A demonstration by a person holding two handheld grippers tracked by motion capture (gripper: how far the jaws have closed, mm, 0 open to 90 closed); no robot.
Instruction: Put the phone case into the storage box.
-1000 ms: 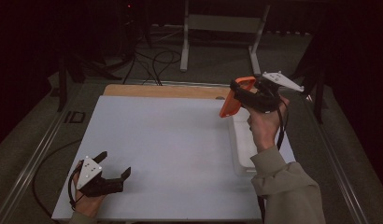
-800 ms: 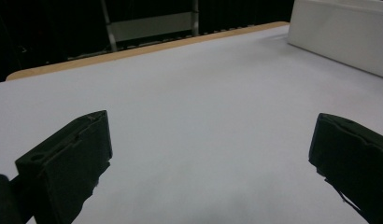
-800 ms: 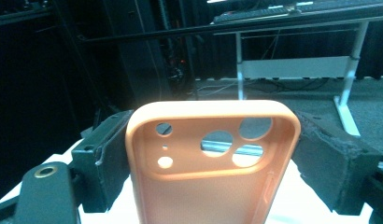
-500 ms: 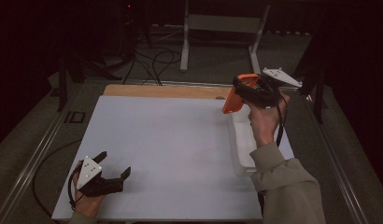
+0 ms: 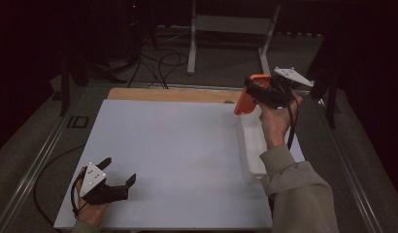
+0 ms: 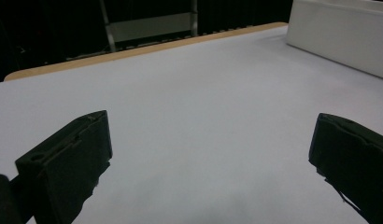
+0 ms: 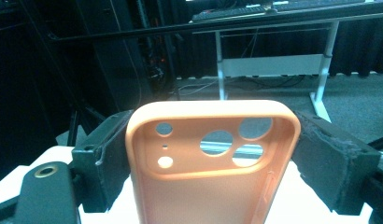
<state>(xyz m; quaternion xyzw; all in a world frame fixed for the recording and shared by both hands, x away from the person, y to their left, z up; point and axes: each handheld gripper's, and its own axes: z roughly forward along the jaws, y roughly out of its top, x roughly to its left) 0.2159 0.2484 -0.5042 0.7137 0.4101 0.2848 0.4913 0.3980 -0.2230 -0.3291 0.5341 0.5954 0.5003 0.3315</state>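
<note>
An orange phone case point(image 5: 241, 103) with camera cut-outs is held in the air above the table's far right part, with my right gripper point(image 5: 253, 92) shut on it. In the right gripper view the case point(image 7: 213, 186) stands upright with its hollow inside facing the camera. The black pads point(image 7: 103, 154) press on its two long sides. My left gripper point(image 5: 120, 170) rests on the white table top point(image 5: 177, 141) at the near left. Its jaws are wide open with nothing between them, as the left gripper view point(image 6: 210, 154) shows.
A white tray point(image 5: 253, 148) lies along the table's right side, under the right forearm; it also appears far right in the left gripper view point(image 6: 339, 32). A wooden strip point(image 5: 173, 94) edges the far side. A metal stand point(image 5: 226, 24) and cables sit on the floor beyond.
The right hand with the orange case has drifted slightly to the right. The left gripper has stayed where it was.
</note>
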